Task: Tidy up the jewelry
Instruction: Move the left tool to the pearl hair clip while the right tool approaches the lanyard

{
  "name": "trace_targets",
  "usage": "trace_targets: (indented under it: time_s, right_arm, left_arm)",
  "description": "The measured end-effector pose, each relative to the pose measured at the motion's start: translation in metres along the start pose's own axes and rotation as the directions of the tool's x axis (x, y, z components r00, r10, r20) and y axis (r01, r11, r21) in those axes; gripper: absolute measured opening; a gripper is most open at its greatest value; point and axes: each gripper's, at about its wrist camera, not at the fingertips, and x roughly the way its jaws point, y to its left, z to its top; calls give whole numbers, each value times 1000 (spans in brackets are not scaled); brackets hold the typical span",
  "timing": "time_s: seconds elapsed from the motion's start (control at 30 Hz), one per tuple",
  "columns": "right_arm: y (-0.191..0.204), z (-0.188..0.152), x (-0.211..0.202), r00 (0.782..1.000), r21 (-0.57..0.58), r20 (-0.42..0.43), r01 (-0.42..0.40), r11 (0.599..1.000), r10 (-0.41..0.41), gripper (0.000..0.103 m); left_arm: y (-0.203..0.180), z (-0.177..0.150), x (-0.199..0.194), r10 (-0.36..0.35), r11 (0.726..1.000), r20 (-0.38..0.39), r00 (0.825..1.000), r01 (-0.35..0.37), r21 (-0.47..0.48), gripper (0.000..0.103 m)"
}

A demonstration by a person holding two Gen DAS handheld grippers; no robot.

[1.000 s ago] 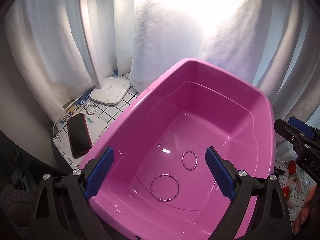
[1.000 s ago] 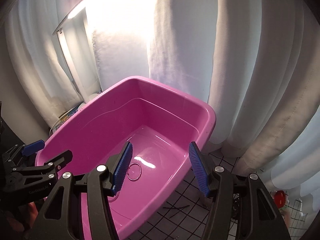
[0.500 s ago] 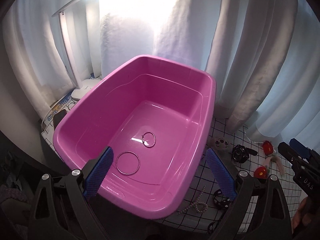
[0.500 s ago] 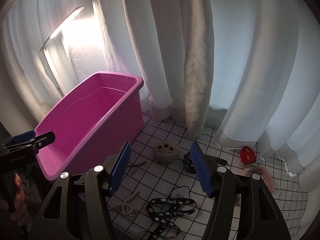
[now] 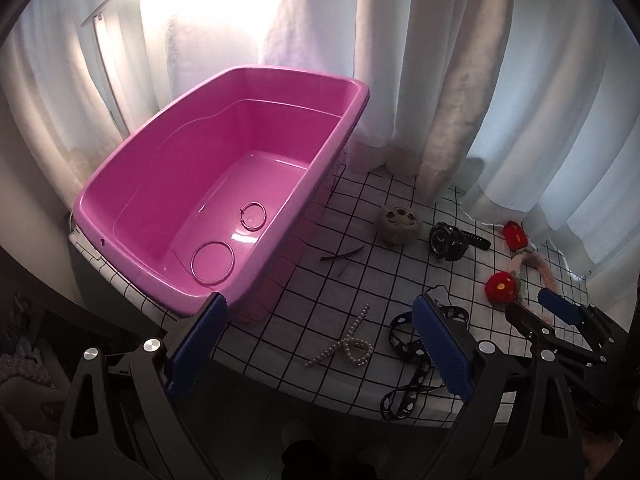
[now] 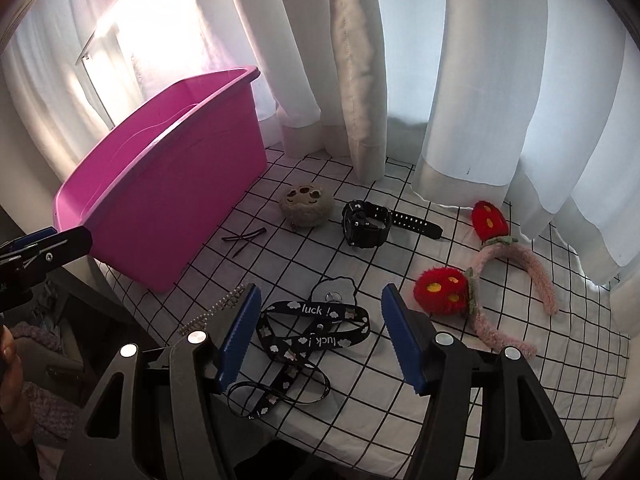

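A pink tub (image 5: 120, 184) (image 6: 160, 168) stands at the left of the checked cloth. Two metal rings lie inside, a large one (image 5: 212, 261) and a small one (image 5: 252, 217). On the cloth lie a pearl string (image 5: 348, 346), a black "luck" lanyard (image 6: 316, 330), a black watch (image 6: 366, 224), a black hair clip (image 6: 244, 237), a beige fuzzy clip (image 6: 306, 205) and a pink headband with red strawberries (image 6: 508, 280). My left gripper (image 5: 320, 344) is open and empty above the pearl string. My right gripper (image 6: 320, 336) is open and empty above the lanyard.
White curtains (image 6: 440, 80) hang behind the table. A lit desk lamp (image 5: 108, 40) stands behind the tub. The table's front edge runs just ahead of both grippers. The right gripper also shows at the left wrist view's right edge (image 5: 560, 320).
Both grippers have swung right, from over the tub to over the cloth with the loose jewelry. Both stay open and empty.
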Motion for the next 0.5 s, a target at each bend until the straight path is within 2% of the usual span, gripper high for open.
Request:
trace_targets:
  time_s: [0.2, 0.5]
  right_arm:
    - [5, -21, 26, 998, -35, -47, -36, 999, 34, 60]
    - [20, -53, 88, 991, -133, -131, -46, 990, 29, 60]
  left_arm:
    - [-11, -24, 12, 6, 1000, -39, 999, -6, 1, 92]
    - [-8, -55, 32, 7, 1000, -85, 996, -10, -26, 92]
